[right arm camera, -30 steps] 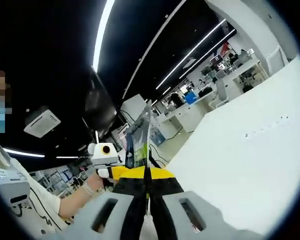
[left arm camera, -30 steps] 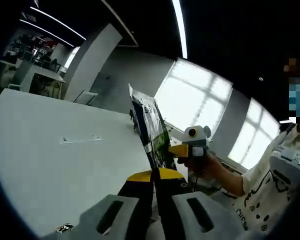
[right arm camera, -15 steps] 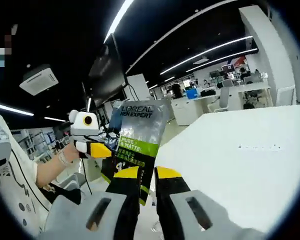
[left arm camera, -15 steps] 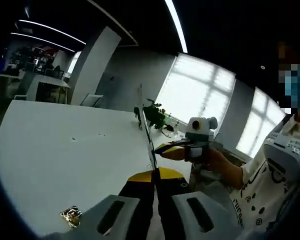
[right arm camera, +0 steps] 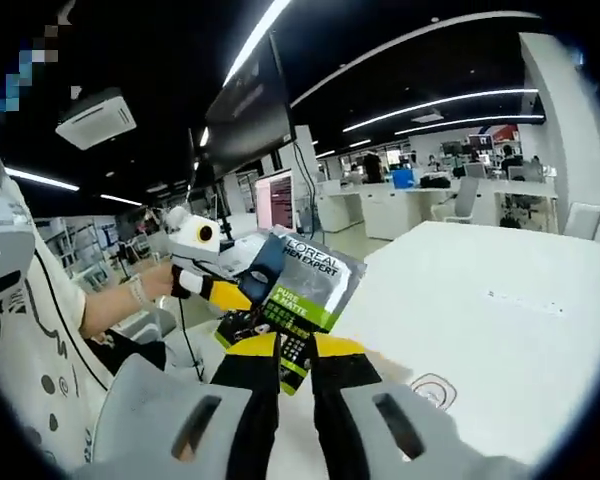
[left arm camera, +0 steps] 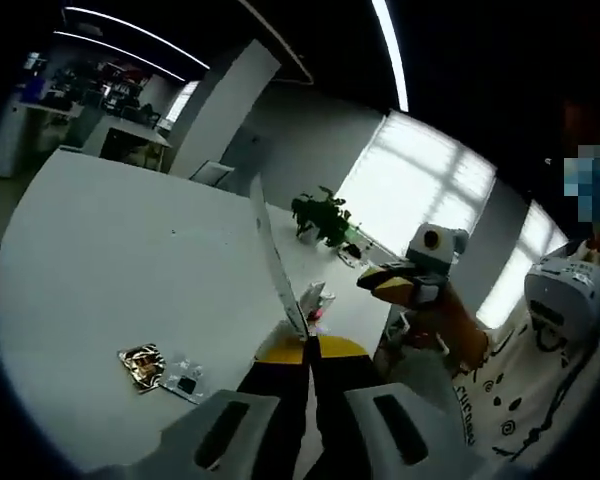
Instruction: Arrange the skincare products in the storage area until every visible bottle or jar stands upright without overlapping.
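While seen edge-on, sachet (left arm camera: 277, 262) label unreadable | both jaws clamp it.

The broad white worktop (left arm camera: 100, 260) lies mostly bare on the side away from the person, leaving wide room there, while a crumpled gold foil wrapper (left arm camera: 140, 364) and small clear plastic scraps (left arm camera: 183, 377) lie just beside each other on it near the left gripper's (left arm camera: 306, 345) jaws. A dark green potted plant (left arm camera: 322, 216) stands toward the far edge, and a small pale bottle (left arm camera: 312, 299) stands close beyond the jaws. Between the two grippers a thin, flat grey-and-green printed sachet (right arm camera: 302, 295) fills the gap, with the right gripper (right arm camera: 295, 350) close beside the left.
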{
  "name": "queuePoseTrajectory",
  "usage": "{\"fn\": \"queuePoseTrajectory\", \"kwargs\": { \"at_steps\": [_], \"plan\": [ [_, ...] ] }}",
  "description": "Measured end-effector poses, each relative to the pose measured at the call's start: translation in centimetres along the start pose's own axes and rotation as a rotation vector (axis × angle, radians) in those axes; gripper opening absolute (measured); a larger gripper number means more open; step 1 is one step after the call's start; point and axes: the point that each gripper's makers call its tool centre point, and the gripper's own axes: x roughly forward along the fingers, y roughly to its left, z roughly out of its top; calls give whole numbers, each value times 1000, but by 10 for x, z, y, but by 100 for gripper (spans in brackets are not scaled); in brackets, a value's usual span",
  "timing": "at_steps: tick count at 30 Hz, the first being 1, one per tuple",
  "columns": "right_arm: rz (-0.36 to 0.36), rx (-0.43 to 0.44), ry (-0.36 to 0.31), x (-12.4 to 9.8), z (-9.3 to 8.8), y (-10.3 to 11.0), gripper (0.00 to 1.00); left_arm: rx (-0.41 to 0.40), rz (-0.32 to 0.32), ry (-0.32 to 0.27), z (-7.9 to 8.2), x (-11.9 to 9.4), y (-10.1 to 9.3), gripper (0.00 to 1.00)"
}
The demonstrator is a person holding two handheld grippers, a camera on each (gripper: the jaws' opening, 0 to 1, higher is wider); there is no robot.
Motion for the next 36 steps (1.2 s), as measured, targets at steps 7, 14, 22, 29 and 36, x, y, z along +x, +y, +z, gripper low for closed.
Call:
{"fn": "queuePoseTrajectory", "kwargs": {
  "at_steps": [7, 14, 22, 29, 36],
  "plan": [
    [15, 3, 102, 12, -43, 20, 11, -109, 0, 62, -42, 6, 10, 0],
    [-9, -10, 230, 30, -98, 24, 12, -222, 18, 127, -88, 19, 26, 0],
    [5, -40, 327, 48, -132, 30, 21, -285, 46, 210, -124, 30, 43, 0],
    [10, -78, 399, 56, -154, 27, 27, -322, 74, 236, -134, 36, 47, 0],
    [35, -150, 492, 62, -179, 32, 31, -321, 101, 278, -142, 44, 48, 0]
  ]
}}
